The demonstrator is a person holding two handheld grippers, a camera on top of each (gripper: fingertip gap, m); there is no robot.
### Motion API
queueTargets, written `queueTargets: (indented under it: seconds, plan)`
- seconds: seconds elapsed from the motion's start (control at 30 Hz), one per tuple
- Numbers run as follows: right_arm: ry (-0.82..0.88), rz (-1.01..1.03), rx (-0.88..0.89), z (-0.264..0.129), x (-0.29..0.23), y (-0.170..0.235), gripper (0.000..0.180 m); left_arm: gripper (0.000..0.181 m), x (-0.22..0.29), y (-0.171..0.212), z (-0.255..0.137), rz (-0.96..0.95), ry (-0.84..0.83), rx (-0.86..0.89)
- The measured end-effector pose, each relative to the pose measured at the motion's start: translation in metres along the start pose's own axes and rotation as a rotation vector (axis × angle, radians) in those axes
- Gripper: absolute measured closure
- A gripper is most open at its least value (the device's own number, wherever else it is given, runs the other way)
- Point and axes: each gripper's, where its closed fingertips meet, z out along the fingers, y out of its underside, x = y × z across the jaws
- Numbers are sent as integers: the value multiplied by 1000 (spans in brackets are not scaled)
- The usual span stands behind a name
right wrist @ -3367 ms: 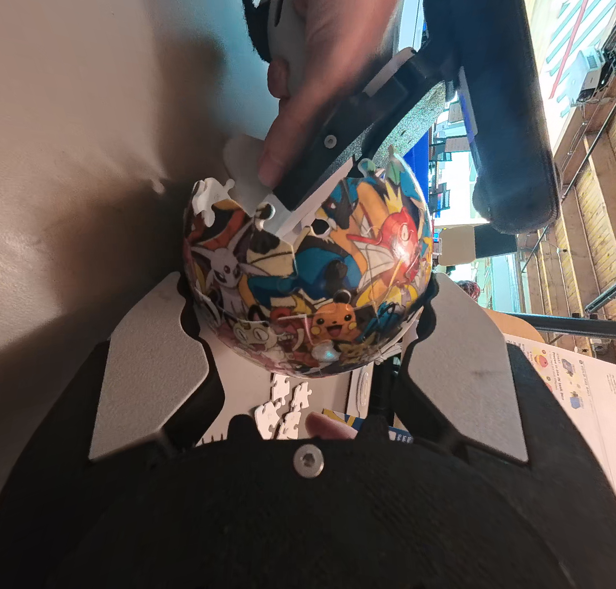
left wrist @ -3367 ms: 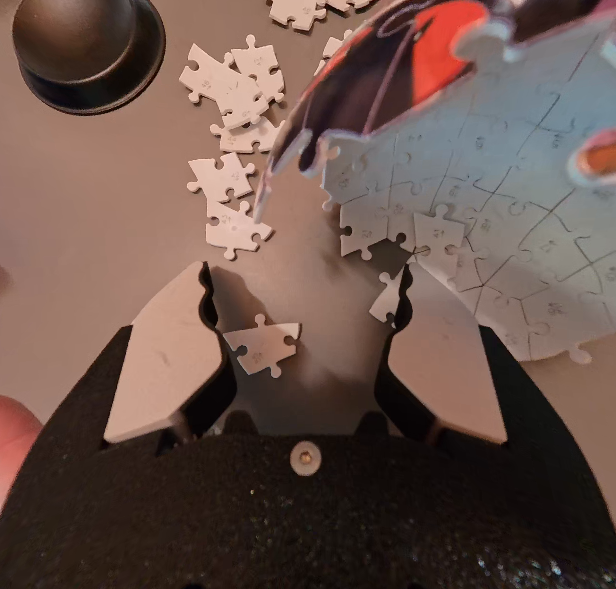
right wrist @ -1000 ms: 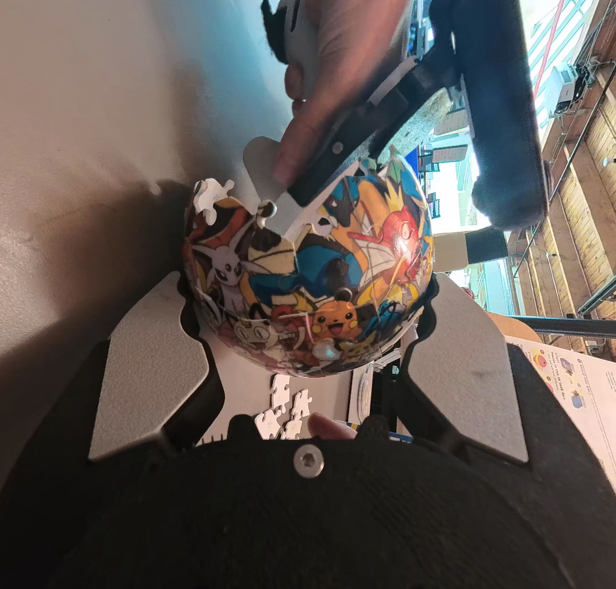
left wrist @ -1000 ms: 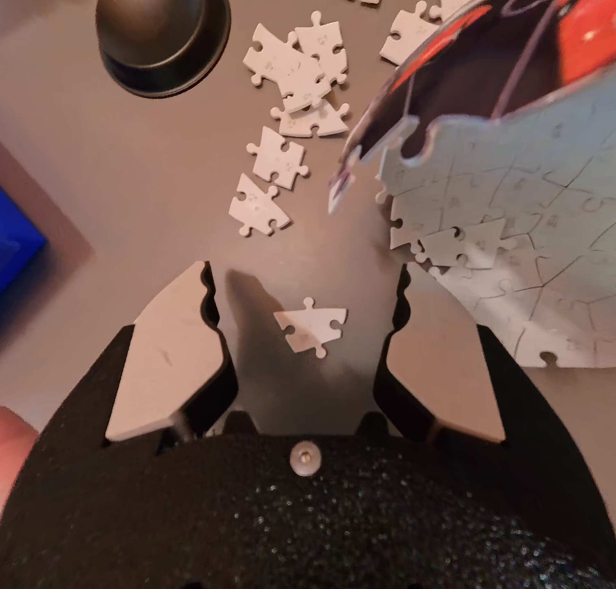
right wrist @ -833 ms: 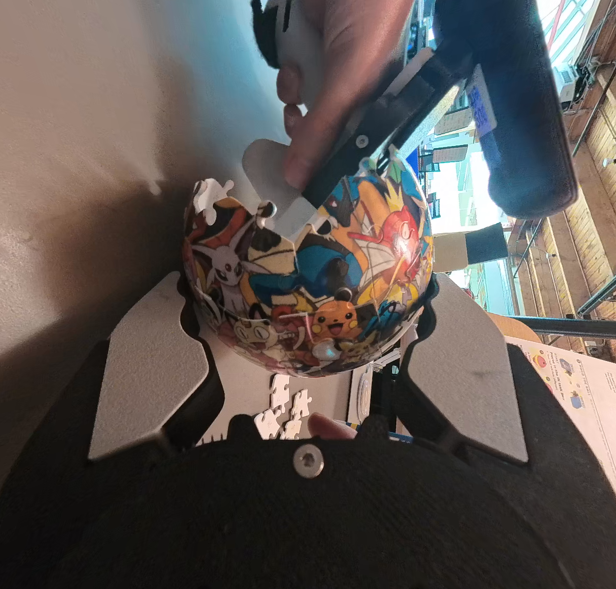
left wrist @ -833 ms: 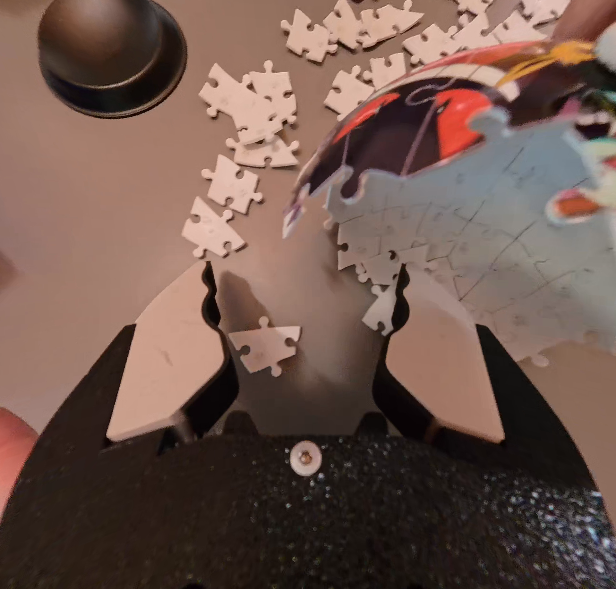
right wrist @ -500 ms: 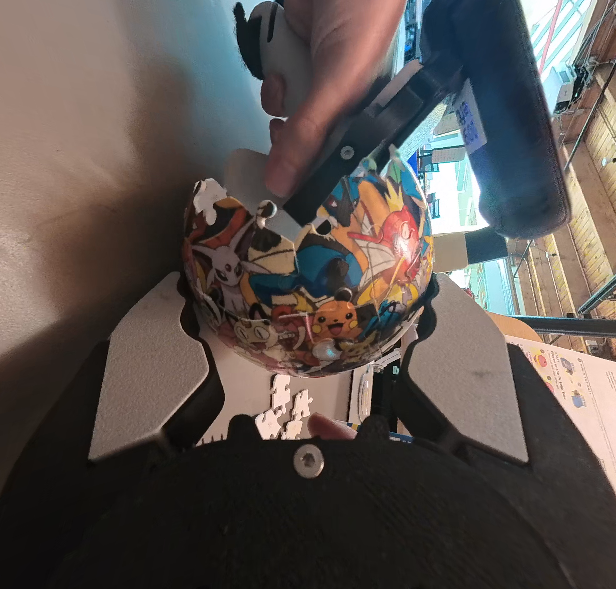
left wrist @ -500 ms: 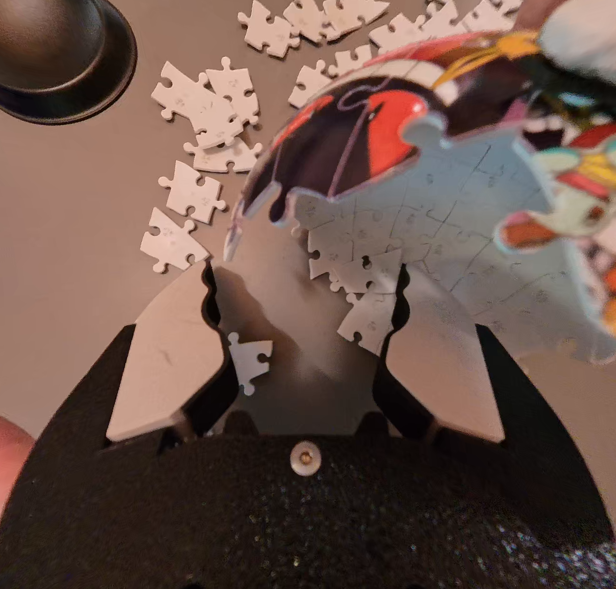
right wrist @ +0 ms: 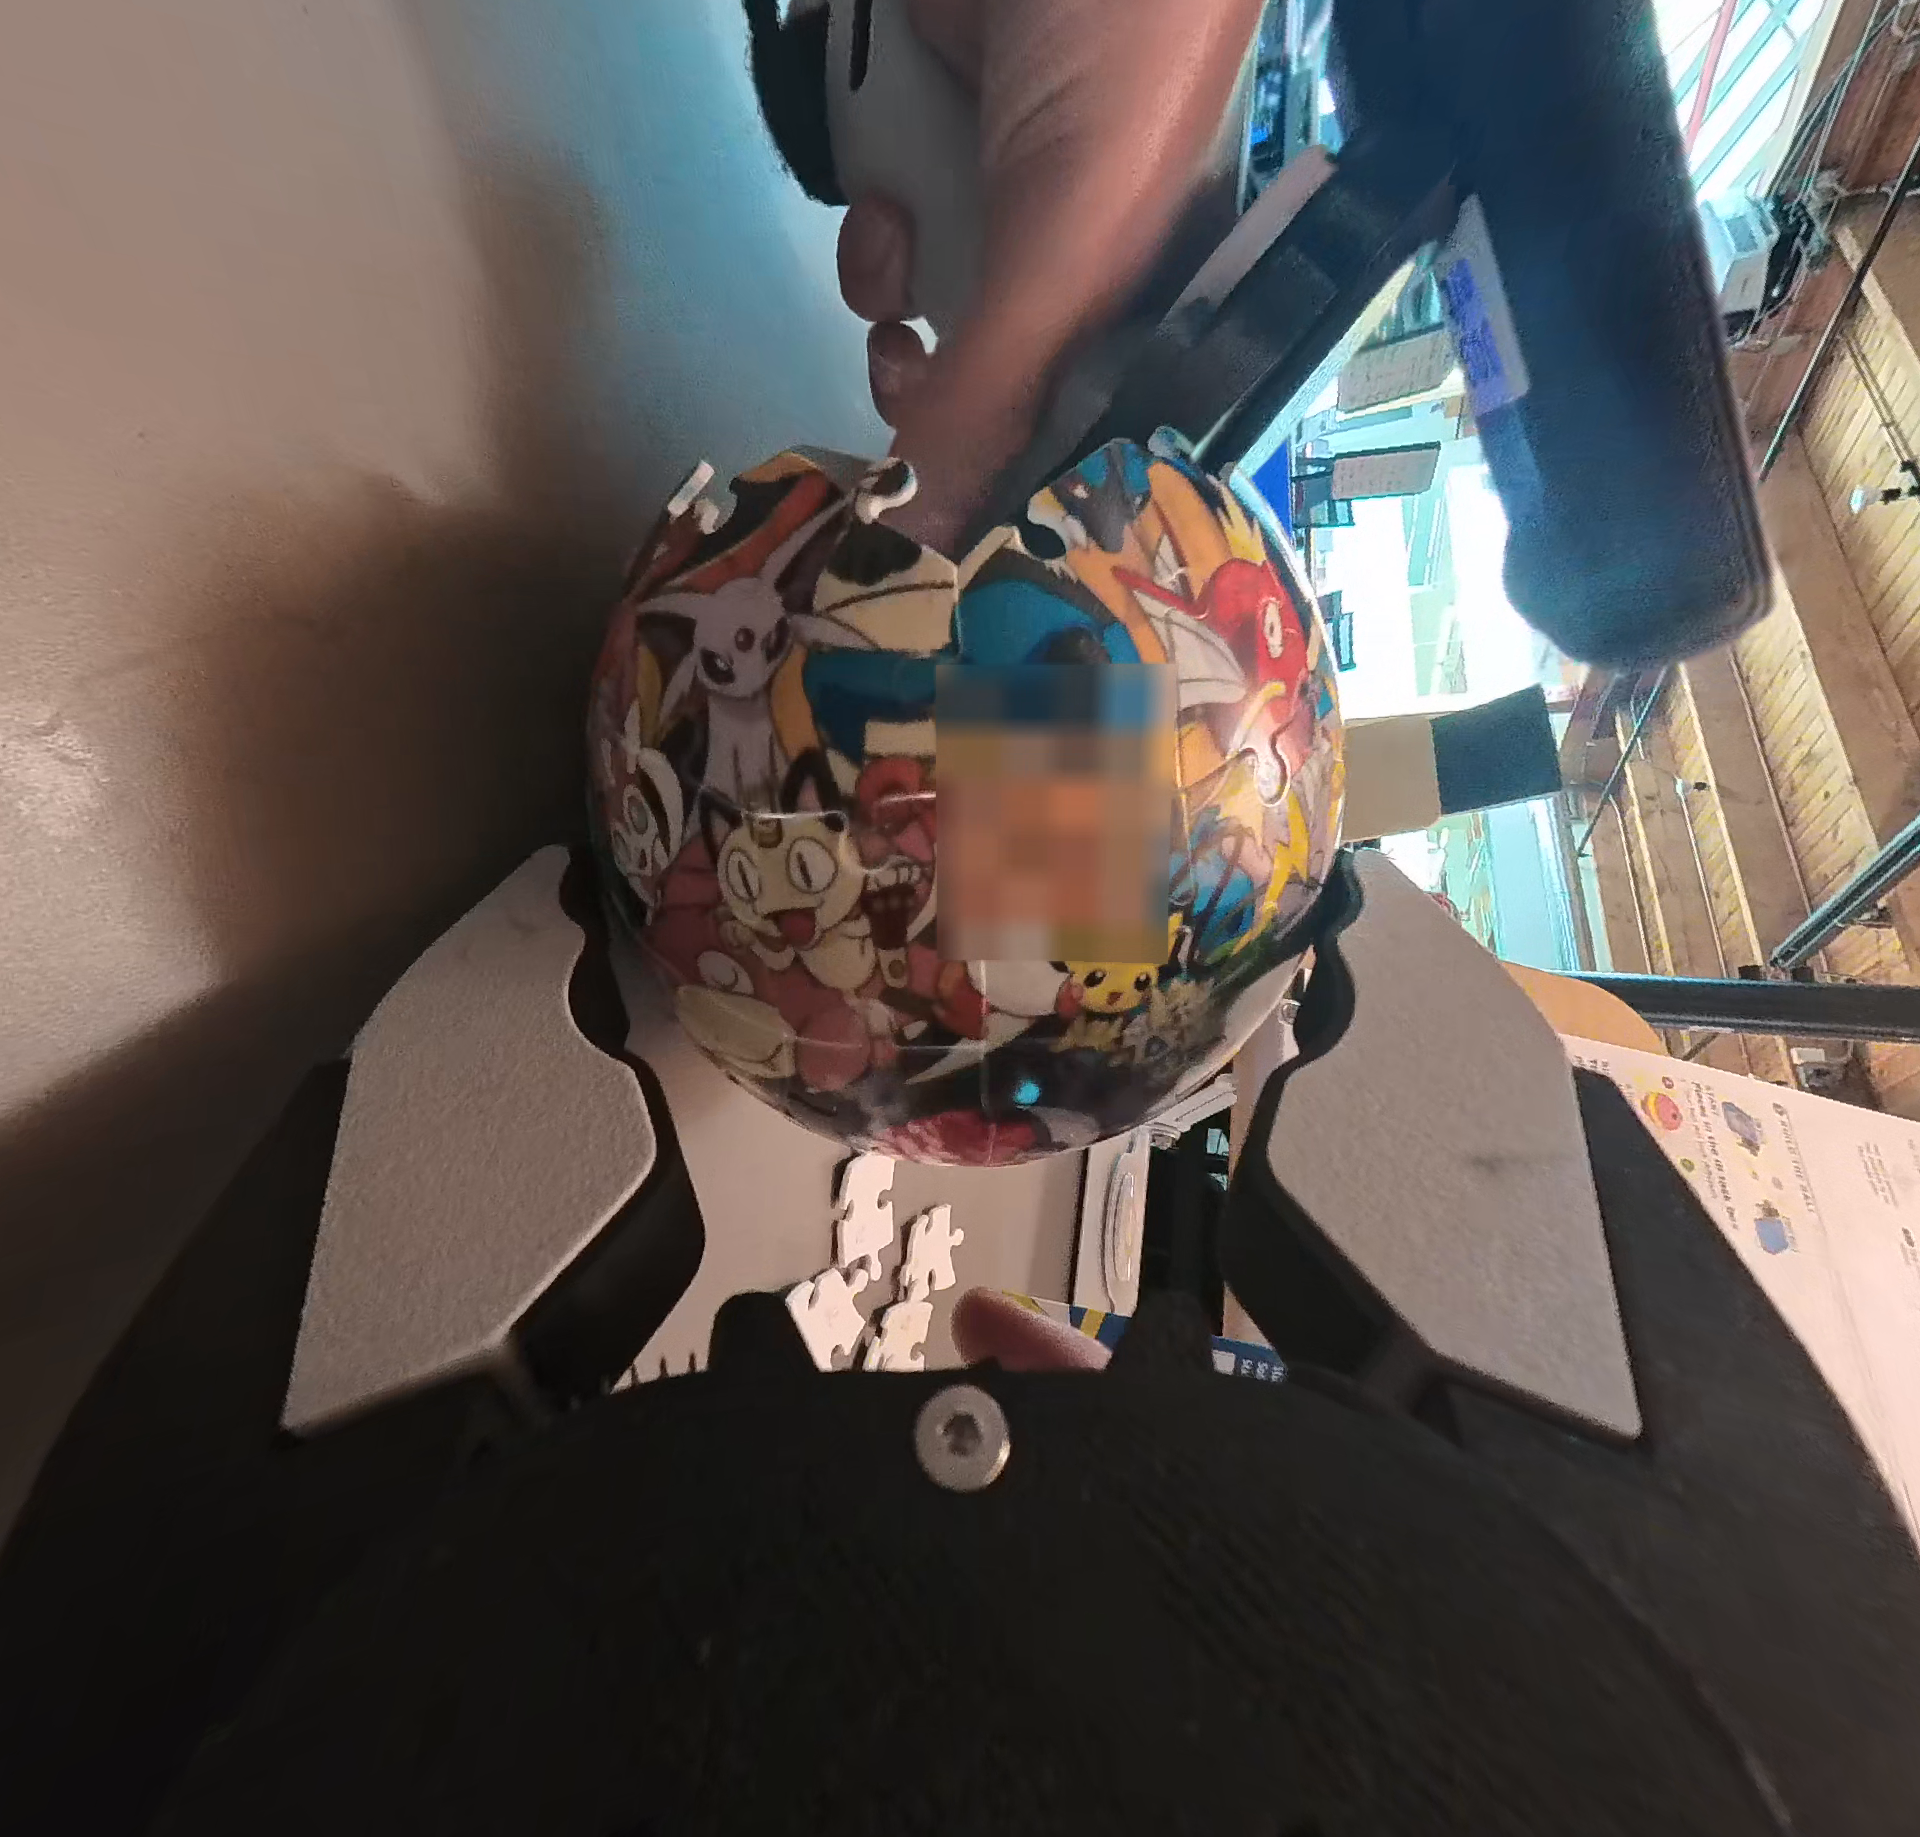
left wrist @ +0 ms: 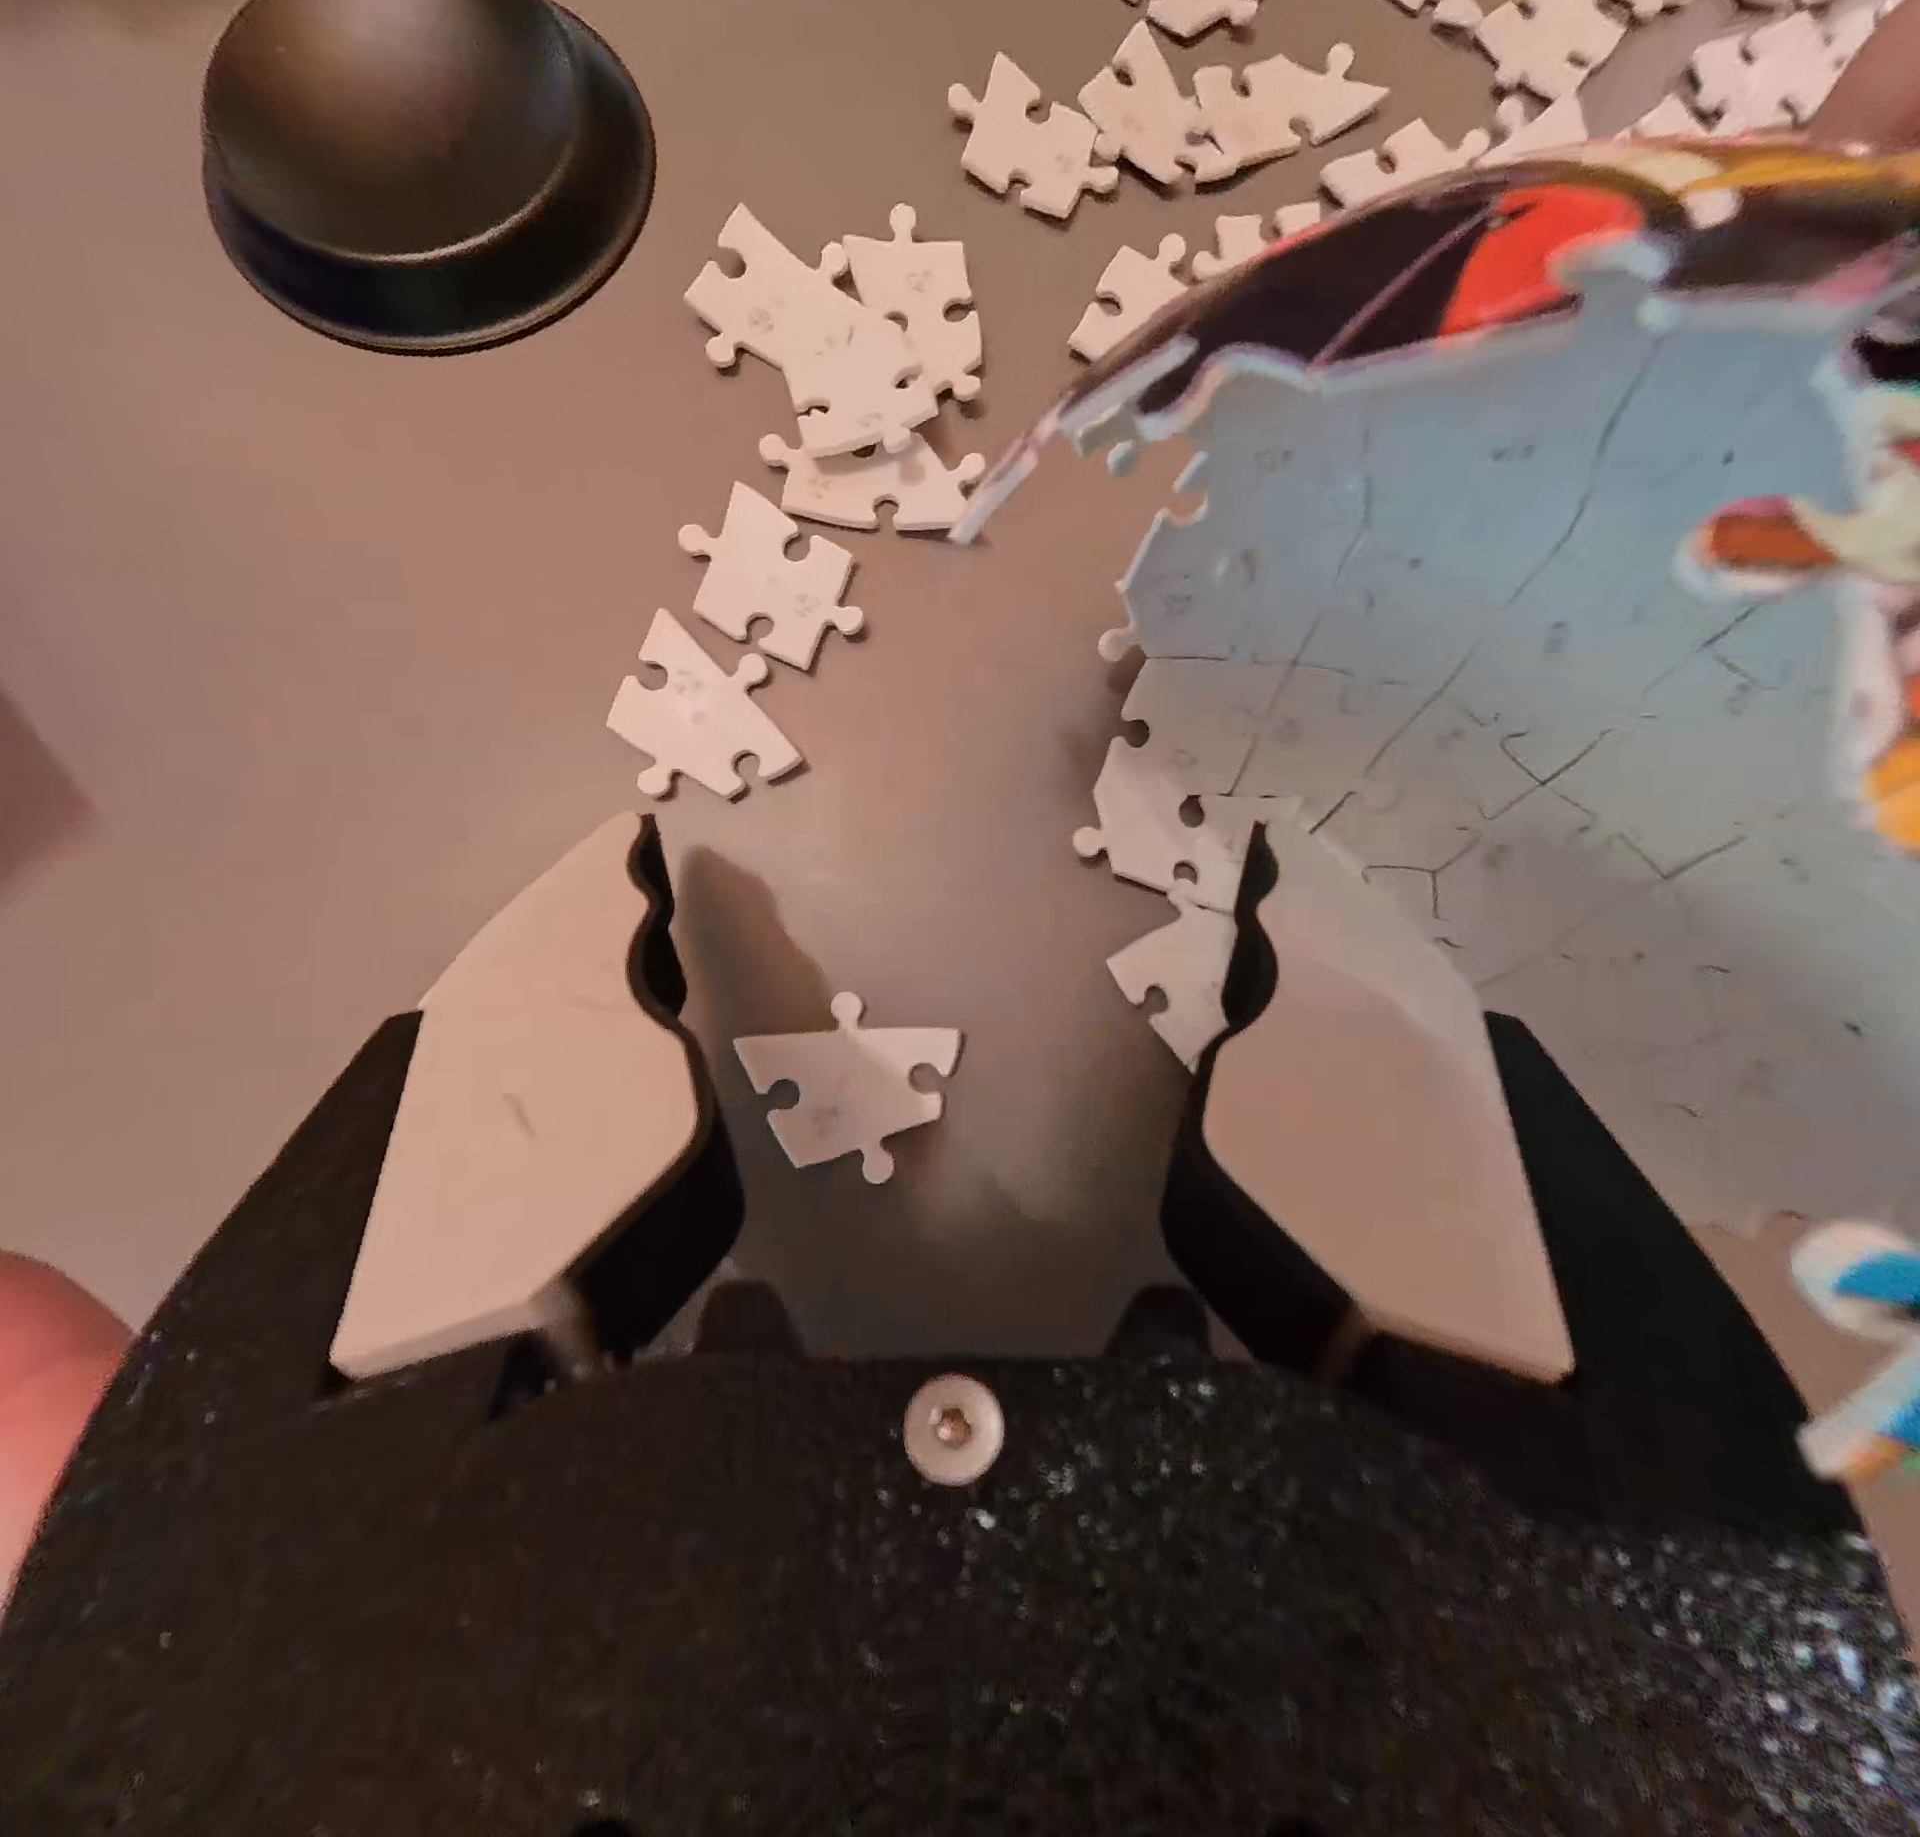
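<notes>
My right gripper (right wrist: 961,873) is shut on a round puzzle ball (right wrist: 790,831) printed with cartoon animals, one finger on each side, held off the table. The ball has a jagged gap at its top. My left gripper (left wrist: 948,842) is open, its right finger (left wrist: 1351,1091) against the edge of the ball's pale inside shell (left wrist: 1507,696). One white puzzle piece (left wrist: 847,1086) lies on the brown table between its fingers. In the right wrist view the left gripper (right wrist: 1278,260) and the hand (right wrist: 1039,125) holding it sit just above the gap.
A black dome-shaped stand (left wrist: 416,135) sits at the far left of the table. Several loose white pieces (left wrist: 831,374) lie scattered ahead and to the far right (left wrist: 1195,125). A printed sheet (right wrist: 1766,1195) lies at the right, and more pieces (right wrist: 883,1257) under the ball.
The ball has turned between my right fingers, so its pictures sit higher. My left gripper has drawn back from the gap, and the loose piece now lies centred between its fingers.
</notes>
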Motion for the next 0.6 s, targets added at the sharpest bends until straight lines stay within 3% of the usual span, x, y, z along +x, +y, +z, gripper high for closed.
queueTargets:
  seconds: [0.13, 0.27, 0.37, 0.5, 0.6]
  plan:
    - [-2, 7, -3, 0, 0, 2, 53, 82, -16, 5, -5, -29, -18, -1]
    - [-3, 27, 4, 0, 0, 2, 52, 94, -10, 3, -7, -62, 85, -3]
    - [-3, 35, 7, 0, 1, 4, 52, 112, 3, 1, -4, 9, 178, -17]
    - [-1, 43, 0, 0, 1, 7, 53, 154, 14, 8, -1, 127, 295, -71]
    - [-2, 41, -2, -1, 2, 9, 53, 161, 13, 8, -1, 169, 383, -77]
